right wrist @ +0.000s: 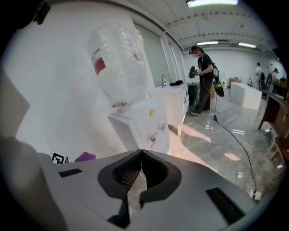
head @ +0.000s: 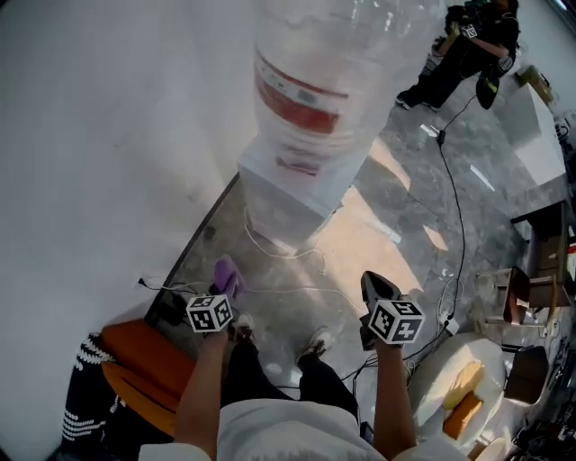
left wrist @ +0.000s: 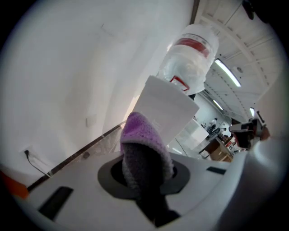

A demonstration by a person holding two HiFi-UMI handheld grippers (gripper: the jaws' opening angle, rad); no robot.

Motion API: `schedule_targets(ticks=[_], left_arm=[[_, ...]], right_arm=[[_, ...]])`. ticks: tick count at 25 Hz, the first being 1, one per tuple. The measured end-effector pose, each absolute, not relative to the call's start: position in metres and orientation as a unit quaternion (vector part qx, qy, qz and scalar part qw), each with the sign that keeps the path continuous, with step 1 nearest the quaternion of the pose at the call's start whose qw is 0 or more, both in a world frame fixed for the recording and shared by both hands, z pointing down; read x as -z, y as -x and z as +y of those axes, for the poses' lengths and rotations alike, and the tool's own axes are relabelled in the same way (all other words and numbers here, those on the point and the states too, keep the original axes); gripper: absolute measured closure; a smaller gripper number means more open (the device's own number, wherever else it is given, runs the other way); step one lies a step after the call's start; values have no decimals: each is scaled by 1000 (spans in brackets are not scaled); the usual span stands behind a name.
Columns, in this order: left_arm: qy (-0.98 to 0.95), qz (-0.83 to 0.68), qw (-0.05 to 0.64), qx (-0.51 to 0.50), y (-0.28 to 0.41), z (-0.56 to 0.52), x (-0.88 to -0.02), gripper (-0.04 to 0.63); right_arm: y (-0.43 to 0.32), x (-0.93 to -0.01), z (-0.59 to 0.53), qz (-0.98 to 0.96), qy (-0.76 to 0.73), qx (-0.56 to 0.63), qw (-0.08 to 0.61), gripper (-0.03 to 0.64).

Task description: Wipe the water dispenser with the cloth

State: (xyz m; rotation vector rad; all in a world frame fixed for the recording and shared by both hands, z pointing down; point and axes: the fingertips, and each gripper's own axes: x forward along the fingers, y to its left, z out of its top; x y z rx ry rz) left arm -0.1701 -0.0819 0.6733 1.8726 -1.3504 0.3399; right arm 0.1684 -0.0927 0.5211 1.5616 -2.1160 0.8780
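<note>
Clamping cloth (left wrist: 142, 149), dispenser (head: 292, 185) ahead, cables (head: 460, 216) underfoot

A plain white wall (head: 108, 135) meets a glossy grey marbled stone floor (head: 414, 194) along a dark skirting strip (head: 197, 239). A thin black cable (head: 459, 212) trails across the floor. Long white ceiling strip lights (right wrist: 212, 2) glow overhead. A white block-shaped desk (right wrist: 246, 94) stands far back. An orange padded seat (head: 139, 351) sits beside the wall.
</note>
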Motion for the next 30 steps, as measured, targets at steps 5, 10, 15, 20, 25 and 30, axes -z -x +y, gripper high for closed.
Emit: schedule_targets(ticks=[5,10,15,20,25,30], left_arm=[[-802,-507,284,-140,131,-94,-560,532],[-856,-474,135,-156,88,-123,-434,532],[-887,-442,16,-129,47,-150,-319,532],[-898,-423,-78,-97,19,-157,-222,532],[-901,-405,-135,-73,1,-152,-167,532],[-903,-383,-182,-71,-10,-139,-130,532]], right_arm=[[-169,-430,-92,-790,-545,-240,146,601],[-184,-333,-100,-809,-557,-135,130,601],[-198,-255,-110,-807,-576,-49,118,601],[-202,-194,-113,-803,-587,6,107,601],[-195,-157,-114,-806,-581,41,103,601],[-187,-127,-109,-806,-578,79,102,601]])
